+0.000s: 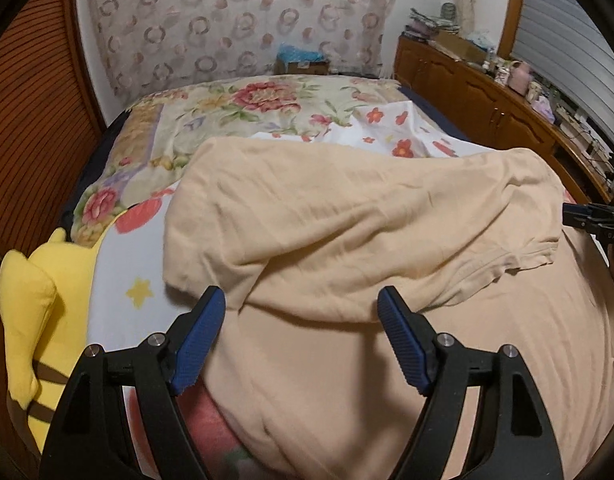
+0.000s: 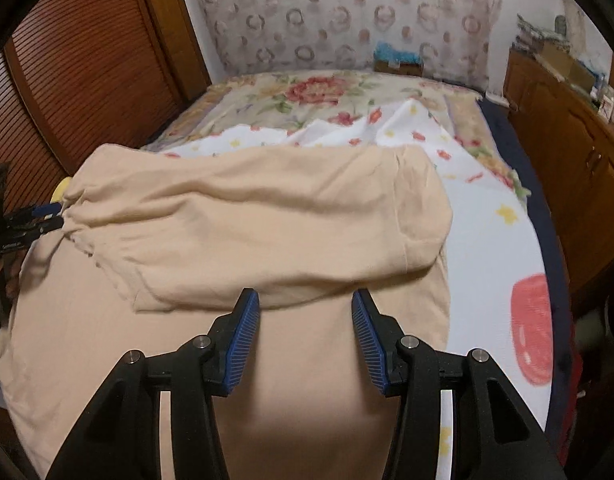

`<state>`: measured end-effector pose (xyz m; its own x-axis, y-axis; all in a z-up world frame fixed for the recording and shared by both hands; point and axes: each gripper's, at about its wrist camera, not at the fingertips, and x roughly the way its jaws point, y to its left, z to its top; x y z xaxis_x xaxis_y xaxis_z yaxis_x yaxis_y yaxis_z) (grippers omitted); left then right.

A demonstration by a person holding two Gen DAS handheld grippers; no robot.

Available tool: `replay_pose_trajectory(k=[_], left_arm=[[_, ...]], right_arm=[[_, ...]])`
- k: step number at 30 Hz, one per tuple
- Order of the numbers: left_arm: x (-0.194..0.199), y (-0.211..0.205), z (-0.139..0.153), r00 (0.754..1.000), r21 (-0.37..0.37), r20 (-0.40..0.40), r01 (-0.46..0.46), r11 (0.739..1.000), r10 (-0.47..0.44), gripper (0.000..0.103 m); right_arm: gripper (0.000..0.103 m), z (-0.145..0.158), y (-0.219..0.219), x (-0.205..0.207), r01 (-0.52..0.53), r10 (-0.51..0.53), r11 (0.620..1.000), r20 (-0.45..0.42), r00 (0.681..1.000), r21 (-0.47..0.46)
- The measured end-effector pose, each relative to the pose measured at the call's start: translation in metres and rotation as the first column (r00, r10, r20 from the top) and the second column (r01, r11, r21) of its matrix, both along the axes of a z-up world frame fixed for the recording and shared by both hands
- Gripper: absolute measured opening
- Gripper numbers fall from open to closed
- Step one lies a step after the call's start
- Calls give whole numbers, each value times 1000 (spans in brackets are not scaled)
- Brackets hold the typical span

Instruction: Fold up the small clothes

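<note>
A beige garment (image 1: 347,220) lies spread on the bed, its far part folded back toward me over the near part; the fold's edge runs just ahead of both grippers. My left gripper (image 1: 301,294) hangs open above the cloth near the fold's left end, with nothing between its blue pads. In the right wrist view the same garment (image 2: 247,208) fills the middle, and my right gripper (image 2: 304,294) stands open over the lower layer, not touching the folded edge. Each gripper shows at the other view's side: the right gripper (image 1: 591,220) and the left gripper (image 2: 43,216).
A yellow plush toy (image 1: 31,320) lies at the bed's left edge. A white flowered sheet (image 1: 403,128) and a floral quilt (image 1: 227,108) lie beyond the garment. A wooden cabinet (image 1: 487,100) with clutter runs along the right, and louvred wooden doors (image 2: 87,60) stand on the left.
</note>
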<state>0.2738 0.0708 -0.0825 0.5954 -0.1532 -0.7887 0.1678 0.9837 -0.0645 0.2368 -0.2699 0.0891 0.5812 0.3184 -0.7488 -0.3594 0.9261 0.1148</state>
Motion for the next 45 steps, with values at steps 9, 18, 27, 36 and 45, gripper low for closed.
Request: replay_pose_trajectory(k=[9, 18, 27, 36, 45], left_arm=[[-20, 7, 9, 1000, -132, -13, -6, 991, 4, 79], [5, 11, -2, 996, -159, -73, -65, 985, 54, 79], [34, 25, 1, 992, -180, -67, -119, 977, 108, 67], [40, 26, -1, 991, -107, -34, -133, 985, 130, 3], [10, 14, 35, 990, -97, 81, -107, 990, 115, 3]], right_arm=[[53, 6, -5, -21, -1, 3, 1000, 67, 998, -28], [53, -22, -3, -20, 0, 2, 1000, 69, 998, -18], [53, -33, 1, 2, 1, 0, 1000, 67, 998, -14], [53, -34, 8, 2, 10, -3, 997, 86, 996, -75], [46, -31, -5, 20, 99, -100, 995, 35, 994, 6]])
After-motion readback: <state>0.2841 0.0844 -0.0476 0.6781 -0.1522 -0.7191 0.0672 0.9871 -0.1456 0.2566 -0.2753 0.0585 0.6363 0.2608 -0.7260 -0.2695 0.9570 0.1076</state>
